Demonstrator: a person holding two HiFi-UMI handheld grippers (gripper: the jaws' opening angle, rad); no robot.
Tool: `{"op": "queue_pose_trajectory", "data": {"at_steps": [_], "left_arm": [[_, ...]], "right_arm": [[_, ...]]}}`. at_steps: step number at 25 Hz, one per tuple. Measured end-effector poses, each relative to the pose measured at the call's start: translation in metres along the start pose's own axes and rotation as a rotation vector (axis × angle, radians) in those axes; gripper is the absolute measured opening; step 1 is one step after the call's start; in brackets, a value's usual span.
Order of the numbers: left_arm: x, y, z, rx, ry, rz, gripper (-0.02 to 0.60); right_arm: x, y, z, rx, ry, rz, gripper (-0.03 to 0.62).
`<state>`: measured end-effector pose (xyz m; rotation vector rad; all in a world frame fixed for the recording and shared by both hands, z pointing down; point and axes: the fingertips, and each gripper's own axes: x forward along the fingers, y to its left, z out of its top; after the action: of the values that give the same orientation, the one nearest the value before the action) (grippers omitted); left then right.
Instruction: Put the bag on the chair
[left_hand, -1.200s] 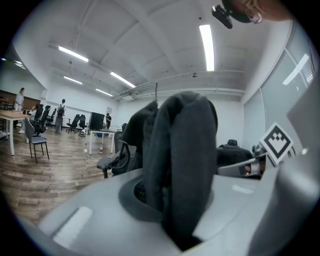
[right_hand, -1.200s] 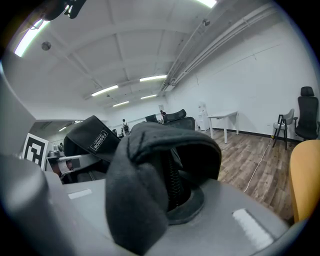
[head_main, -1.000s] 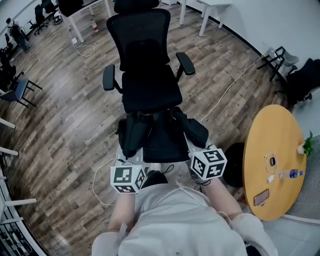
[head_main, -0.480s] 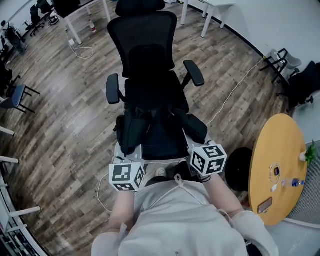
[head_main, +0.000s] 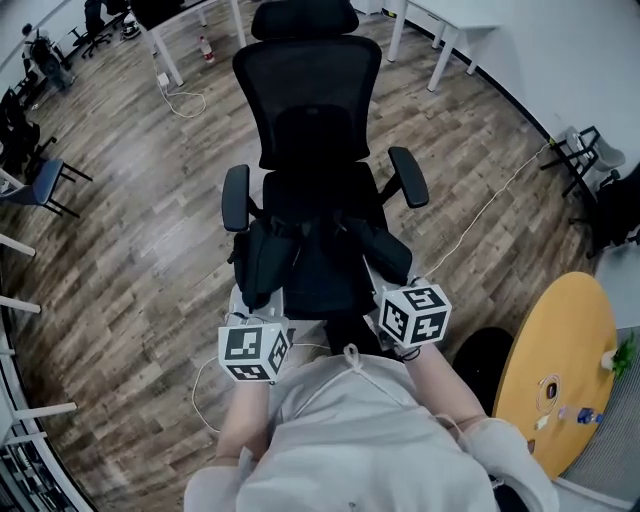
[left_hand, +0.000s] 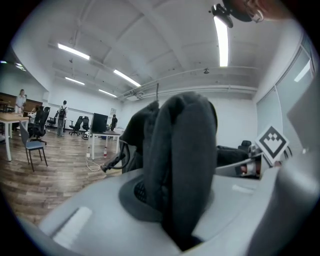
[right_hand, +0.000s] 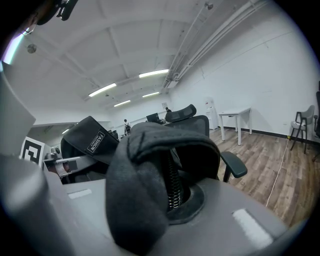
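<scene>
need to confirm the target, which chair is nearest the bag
The black high-back office chair with headrest and armrests, directly ahead of the bag. The blue-seated chair at the left edge and the small chair at far right stand well away.

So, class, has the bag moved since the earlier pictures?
Yes. The bag has travelled forward, toward the chair: its top now sits about level with the near ends of the armrests; earlier it hung short of them.
</scene>
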<state>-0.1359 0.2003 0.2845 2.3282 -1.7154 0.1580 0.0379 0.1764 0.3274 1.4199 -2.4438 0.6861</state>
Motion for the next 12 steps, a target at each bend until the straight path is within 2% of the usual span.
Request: {"op": "queue_pose_trajectory", "data": {"at_steps": [12], "left_arm": [[0.159, 0.010, 0.031, -0.027, 0.031, 0.086, 0.022]], "right_arm": [[0.116, -0.103, 0.080, -0.010, 0.050, 0.090, 0.026]]}}
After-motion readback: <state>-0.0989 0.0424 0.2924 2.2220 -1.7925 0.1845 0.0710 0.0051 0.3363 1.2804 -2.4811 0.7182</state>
